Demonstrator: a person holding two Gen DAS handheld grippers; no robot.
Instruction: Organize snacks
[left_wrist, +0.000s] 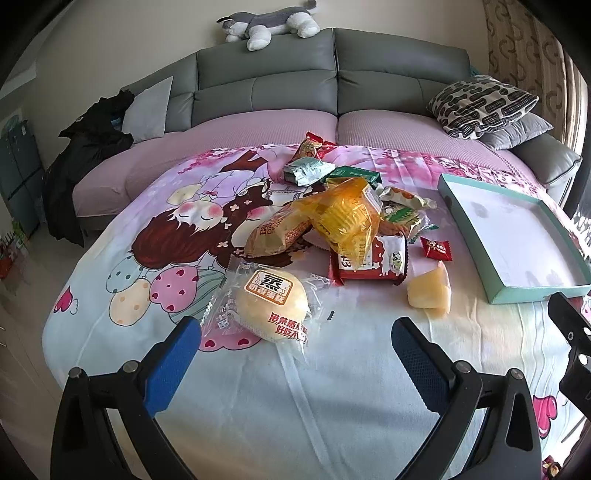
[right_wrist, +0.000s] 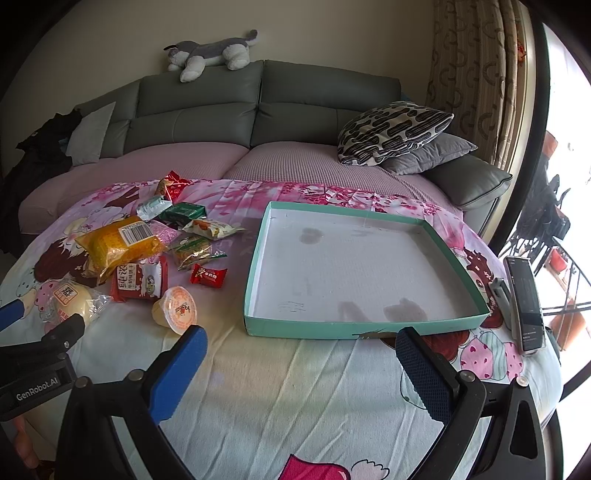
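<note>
Left gripper (left_wrist: 295, 332): fingers spread wide, empty, held low over the near cloth, facing the steamed cake packet (left_wrist: 271, 304). Right gripper (right_wrist: 301, 343): fingers spread, empty, facing the teal tray (right_wrist: 364, 328). The snack pile (right_wrist: 147, 243) lies left of the tray.

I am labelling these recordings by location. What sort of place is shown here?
Most likely a home living room. A grey sofa with cushions stands behind a table draped in a cartoon-print cloth, a plush dog lies on the sofa back, and a patterned curtain hangs beside a bright window.
</note>
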